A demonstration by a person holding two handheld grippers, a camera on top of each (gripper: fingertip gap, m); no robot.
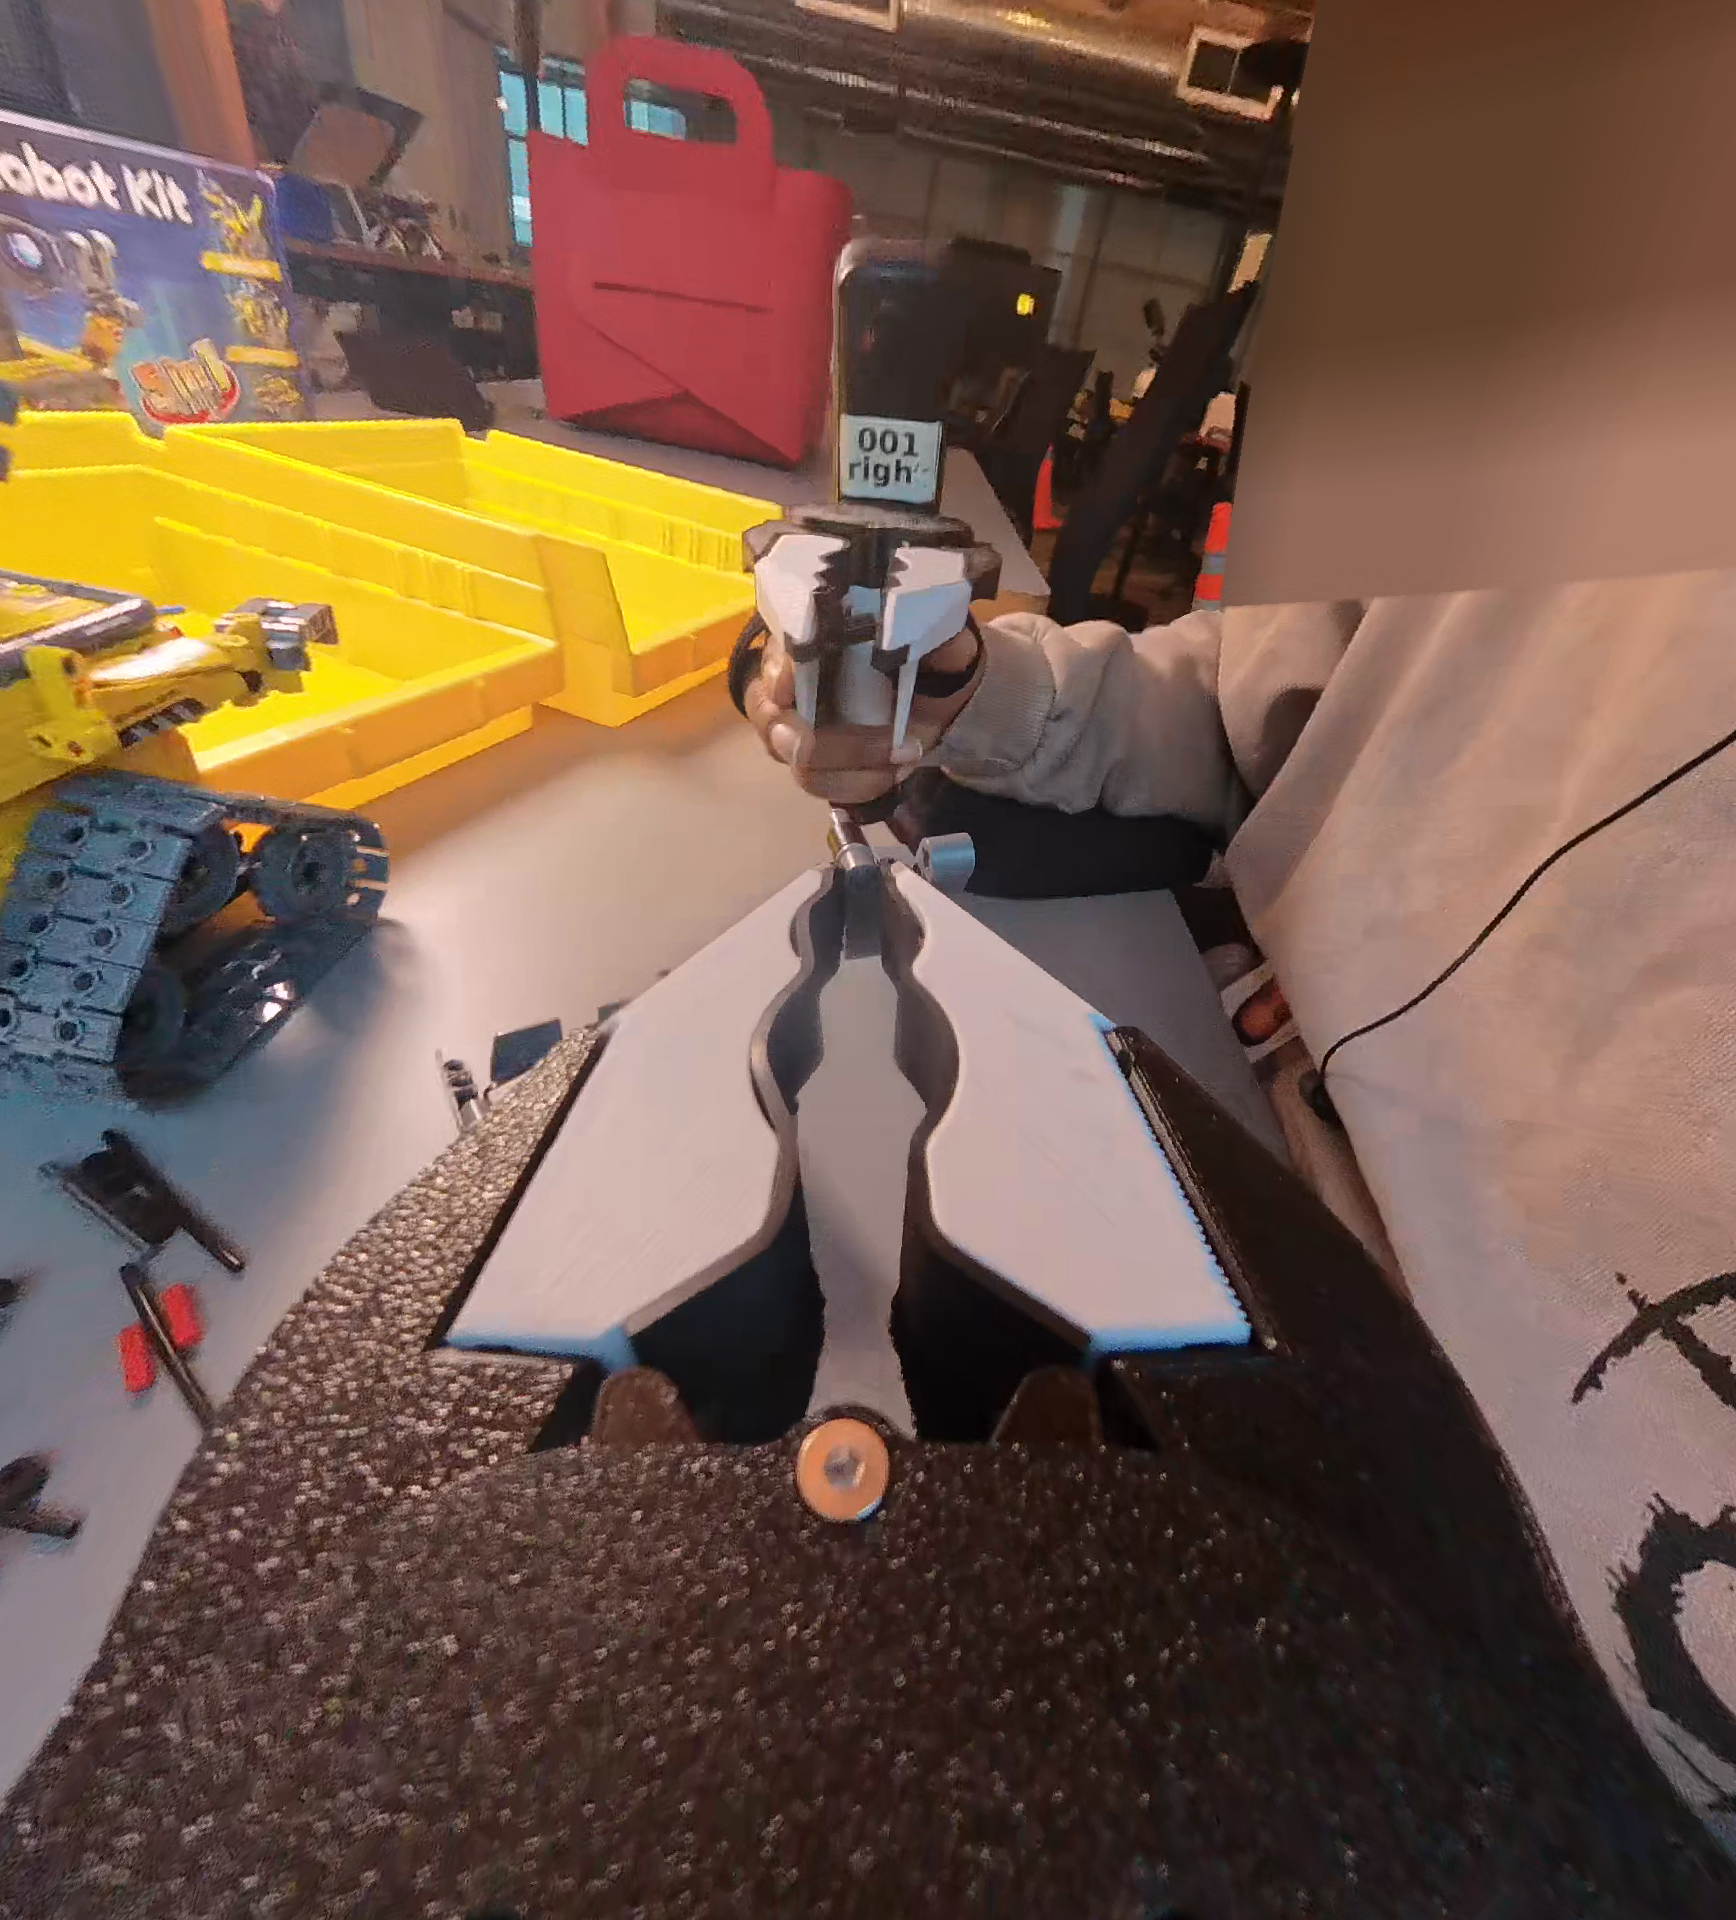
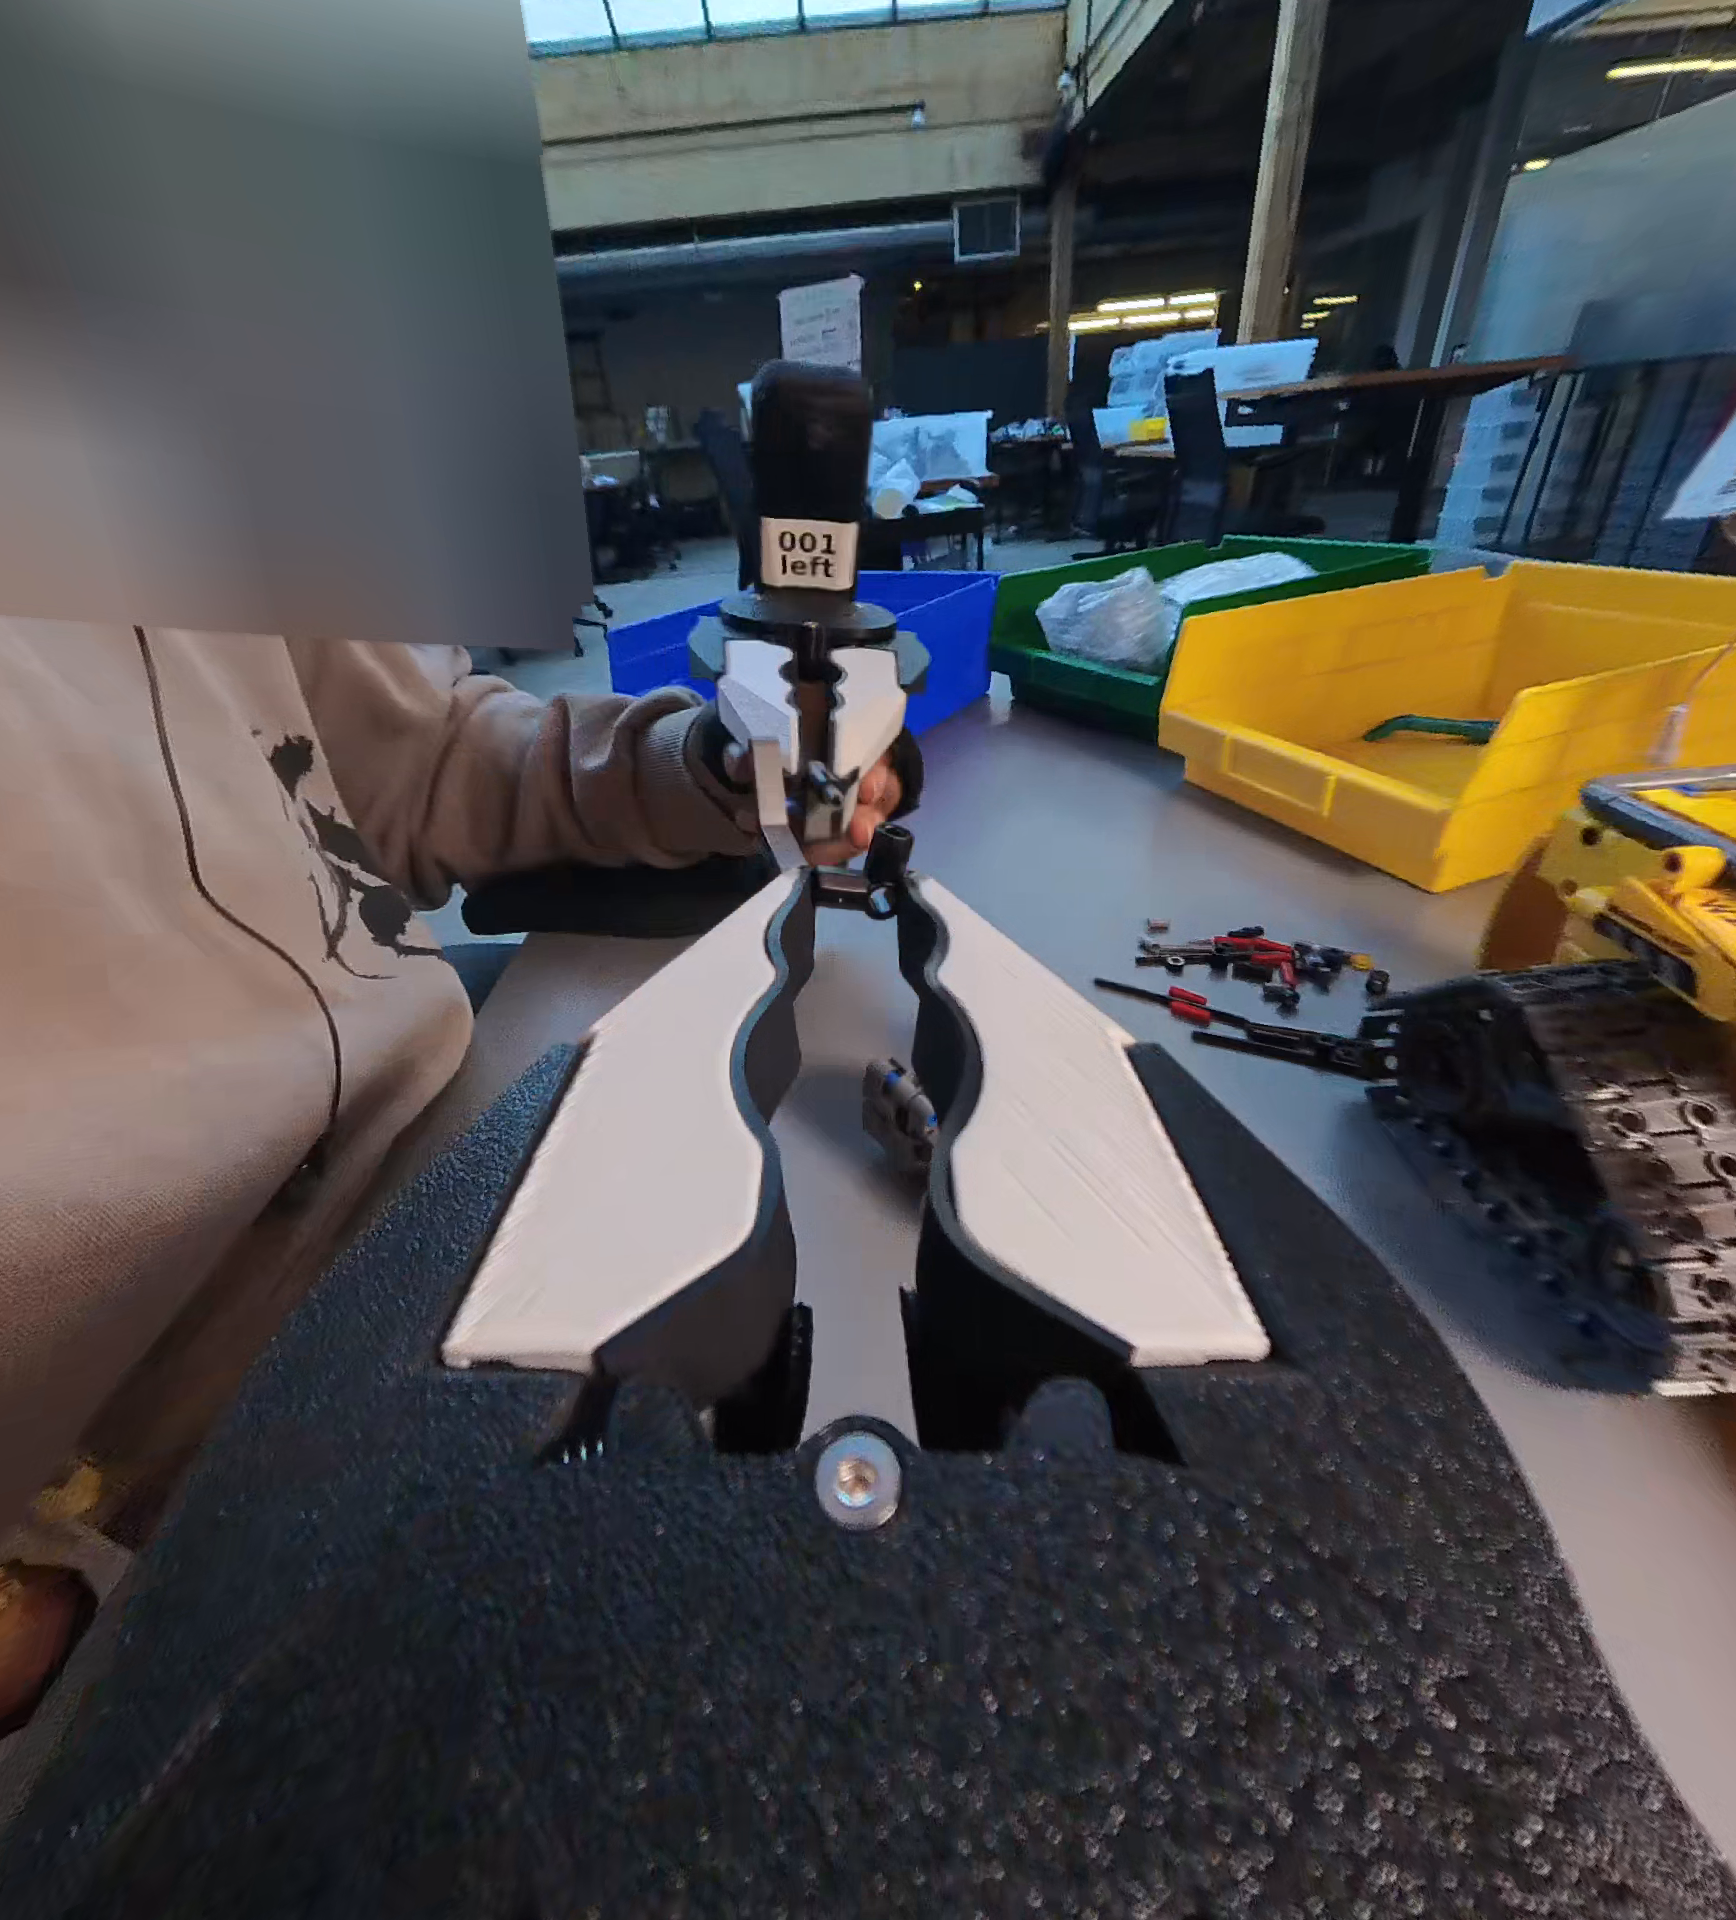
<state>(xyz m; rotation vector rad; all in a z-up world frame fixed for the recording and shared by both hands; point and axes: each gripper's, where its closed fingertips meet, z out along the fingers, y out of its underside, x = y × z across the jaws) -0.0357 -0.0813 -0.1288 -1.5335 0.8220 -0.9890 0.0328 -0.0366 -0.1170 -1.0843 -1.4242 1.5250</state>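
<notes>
My left gripper (image 1: 859, 896) is shut on a small grey pin-like part (image 1: 856, 868), held above the grey table (image 1: 573, 894). My right gripper (image 2: 859, 891) is shut on a small black connector piece (image 2: 874, 871). The two grippers face each other tip to tip, with their parts close together. The right gripper (image 1: 859, 717) shows in the left wrist view, held in a hand. The left gripper (image 2: 807, 800) shows in the right wrist view, also held in a hand. A small grey block (image 2: 900, 1122) lies on the table under my right fingers.
A yellow tracked toy robot (image 1: 64, 831) (image 2: 1674, 1039) stands beside the grippers. Loose black and red parts (image 1: 147, 1247) (image 2: 1248, 956) lie next to it. Yellow bins (image 1: 376, 582) (image 2: 1466, 707), a blue bin (image 2: 937, 623), a green bin (image 2: 1103, 665), a red bag (image 1: 677, 291) and a kit box (image 1: 95, 270) stand behind. A person in a beige sweatshirt (image 2: 116, 935) sits close. About 9 cm separates my left fingertips from my right.
</notes>
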